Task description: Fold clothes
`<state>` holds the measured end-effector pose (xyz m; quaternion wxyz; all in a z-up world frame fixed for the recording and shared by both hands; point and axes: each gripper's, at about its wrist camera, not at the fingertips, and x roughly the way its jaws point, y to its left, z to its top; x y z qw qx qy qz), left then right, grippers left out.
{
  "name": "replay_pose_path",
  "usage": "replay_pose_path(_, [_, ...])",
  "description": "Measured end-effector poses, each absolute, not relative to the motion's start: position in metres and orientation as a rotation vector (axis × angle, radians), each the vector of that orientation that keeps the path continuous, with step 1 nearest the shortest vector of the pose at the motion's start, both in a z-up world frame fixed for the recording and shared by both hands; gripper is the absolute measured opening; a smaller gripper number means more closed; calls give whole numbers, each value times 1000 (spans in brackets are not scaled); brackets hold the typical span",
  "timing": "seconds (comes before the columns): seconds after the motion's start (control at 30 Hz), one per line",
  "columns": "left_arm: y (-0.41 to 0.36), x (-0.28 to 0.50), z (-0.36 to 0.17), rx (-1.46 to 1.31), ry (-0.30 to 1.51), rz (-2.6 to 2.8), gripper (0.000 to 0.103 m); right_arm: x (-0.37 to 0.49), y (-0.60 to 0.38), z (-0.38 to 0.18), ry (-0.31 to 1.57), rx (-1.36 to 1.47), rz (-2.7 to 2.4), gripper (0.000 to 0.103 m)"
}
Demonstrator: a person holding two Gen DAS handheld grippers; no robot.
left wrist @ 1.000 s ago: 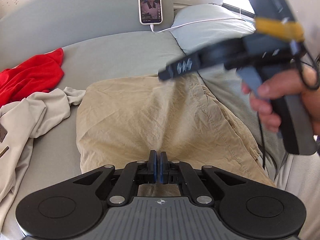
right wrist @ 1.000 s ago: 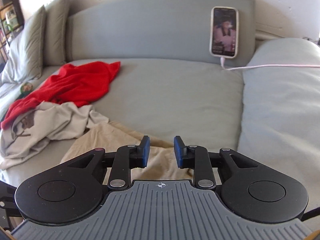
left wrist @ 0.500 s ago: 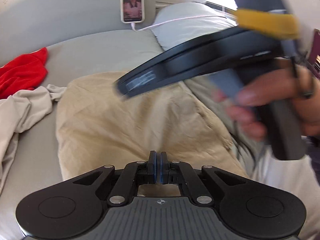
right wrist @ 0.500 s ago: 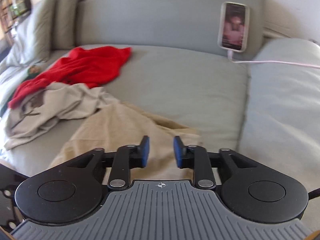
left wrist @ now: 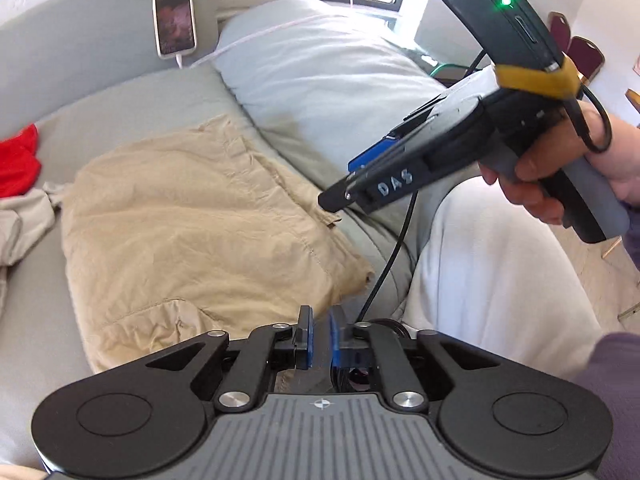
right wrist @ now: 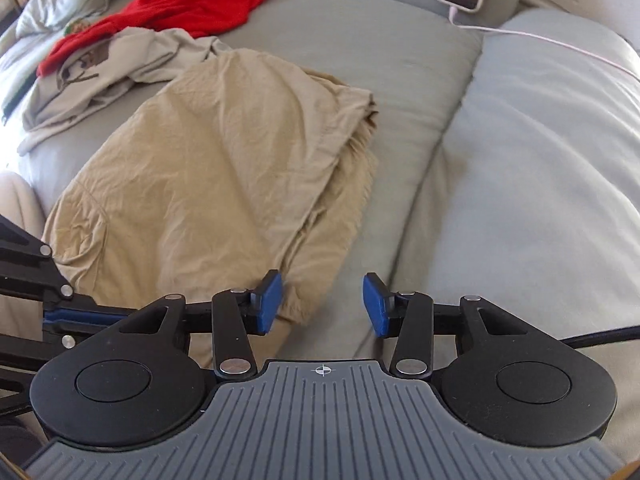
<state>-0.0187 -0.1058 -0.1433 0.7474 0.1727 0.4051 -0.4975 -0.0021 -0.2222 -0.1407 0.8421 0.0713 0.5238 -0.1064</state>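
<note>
Red garment (right wrist: 192, 4): being seen at far left on the sofa (right wrist: 360, 56).
Tan garment (right wrist: 216, 168): lying folded on the seat, mid-frame.
Left gripper (left wrist: 319, 338): jaws just being opened, a narrow gap, nothing held.
Right gripper (right wrist: 323, 306): jaws being held wide, empty, above the tan garment's near edge.

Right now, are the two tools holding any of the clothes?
No, nothing is held. The left tool has just been opening, empty. The right tool hangs open over the crumpled tan cotton garment.
</note>
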Motion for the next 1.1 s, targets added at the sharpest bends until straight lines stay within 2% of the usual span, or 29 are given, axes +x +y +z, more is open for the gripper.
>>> replay_pose_path(0.07, [-93,-16,-132,350,854,-1044,14,-11,-222,-128,1063,187,-245,48])
replay_pose_path(0.17, [-77,2,-120,276,808,-898,22,-12,-218,-115,1003,292,-241,50])
replay_pose_path(0.23, [-73,17,-122,250,802,-784,21,-3,-208,-117,974,335,-213,51])
replay_pose_path(0.33, [-80,31,-140,274,841,-713,16,11,-189,-123,944,374,-169,51])
replay_pose_path(0.43, [-90,26,-164,367,936,-729,11,20,-169,-144,1011,335,-134,51])
replay_pose_path(0.5, [-92,13,-168,446,941,-736,3,12,-160,-152,1047,286,-137,51])
replay_pose_path(0.63, [-84,-1,-160,478,984,-792,3,-18,-153,-146,1107,242,-164,51])
replay_pose_path(0.73, [-80,-9,-153,472,961,-777,10,-41,-160,-139,1152,284,-206,51])
replay_pose_path(0.83, [-82,-18,-144,478,911,-763,17,-59,-161,-126,1106,338,-247,58])
replay_pose_path(0.9, [-82,-21,-139,491,878,-747,25,-64,-164,-118,1058,393,-259,59])
replay_pose_path(1.0, [-79,-20,-135,485,867,-719,28,-64,-164,-109,1015,433,-256,59])
replay_pose_path(1.1, [-76,-16,-133,465,870,-692,30,-60,-161,-104,1002,427,-255,64])
